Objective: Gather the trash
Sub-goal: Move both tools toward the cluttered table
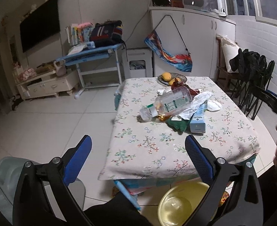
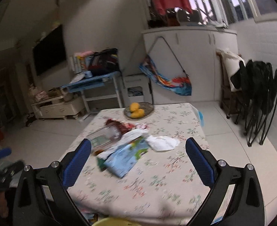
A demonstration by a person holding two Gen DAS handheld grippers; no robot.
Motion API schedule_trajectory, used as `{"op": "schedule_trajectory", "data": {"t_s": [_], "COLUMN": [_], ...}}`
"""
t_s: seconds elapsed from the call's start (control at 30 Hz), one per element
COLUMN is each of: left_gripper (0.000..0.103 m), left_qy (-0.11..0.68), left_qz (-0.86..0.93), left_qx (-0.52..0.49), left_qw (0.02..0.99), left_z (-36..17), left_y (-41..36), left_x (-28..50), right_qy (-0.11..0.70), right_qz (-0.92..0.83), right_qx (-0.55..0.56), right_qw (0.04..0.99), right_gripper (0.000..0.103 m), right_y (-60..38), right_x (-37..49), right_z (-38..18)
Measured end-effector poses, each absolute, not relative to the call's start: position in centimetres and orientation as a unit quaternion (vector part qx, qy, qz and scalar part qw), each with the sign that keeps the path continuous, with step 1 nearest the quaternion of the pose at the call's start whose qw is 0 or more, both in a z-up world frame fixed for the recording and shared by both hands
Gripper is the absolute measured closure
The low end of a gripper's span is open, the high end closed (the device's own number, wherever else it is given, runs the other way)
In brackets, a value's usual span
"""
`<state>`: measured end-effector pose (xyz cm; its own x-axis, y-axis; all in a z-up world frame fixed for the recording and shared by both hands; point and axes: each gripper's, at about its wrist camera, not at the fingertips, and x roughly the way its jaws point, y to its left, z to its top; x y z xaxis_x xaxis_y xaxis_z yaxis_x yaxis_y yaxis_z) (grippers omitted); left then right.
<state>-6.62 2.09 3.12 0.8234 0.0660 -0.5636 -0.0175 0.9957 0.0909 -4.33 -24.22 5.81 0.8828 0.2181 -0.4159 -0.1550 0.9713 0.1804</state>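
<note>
Trash [image 2: 123,145] lies mid-table [image 2: 157,188], ahead of our nearer right gripper [image 2: 138,162]; both it and the left gripper [image 1: 138,156] gape wide, empty.

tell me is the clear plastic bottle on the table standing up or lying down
Lying down: the clear plastic bottle rests on its side atop the trash pile, its neck end pointing toward the table's left edge.

- One clear plastic bottle [image 1: 166,103] lying on its side;
- one blue carton [image 1: 198,121];
- one yellow bin [image 1: 183,203];
- one fruit basket [image 2: 139,110];
- two grippers, left [image 1: 138,150] and right [image 2: 138,154].
</note>
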Motion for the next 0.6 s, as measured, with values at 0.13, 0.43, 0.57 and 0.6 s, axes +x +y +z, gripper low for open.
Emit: {"op": "schedule_trajectory", "data": {"t_s": [0.13,0.43,0.57,0.6], "left_gripper": [0.007,0.007,0.007,0.007], "left_qy": [0.286,0.254,0.256,0.257], "left_qz": [0.023,0.014,0.016,0.016], "left_qx": [0.032,0.01,0.013,0.015], "left_qw": [0.957,0.967,0.966,0.966], "left_z": [3.3,3.7,3.5,3.6], "left_y": [2.8,3.3,3.2,3.0], "left_x": [-8.0,-9.9,-9.6,-9.4], "right_qy": [0.204,0.155,0.151,0.153], "right_qz": [0.082,0.065,0.054,0.053], "right_qx": [0.055,0.021,0.012,0.009], "right_qw": [0.974,0.985,0.987,0.987], "right_gripper": [0.007,0.007,0.007,0.007], "right_y": [-23.3,-21.3,-21.1,-21.0], "right_x": [-7.3,-12.1,-11.8,-11.6], "right_z": [6.3,6.0,5.5,5.4]}}
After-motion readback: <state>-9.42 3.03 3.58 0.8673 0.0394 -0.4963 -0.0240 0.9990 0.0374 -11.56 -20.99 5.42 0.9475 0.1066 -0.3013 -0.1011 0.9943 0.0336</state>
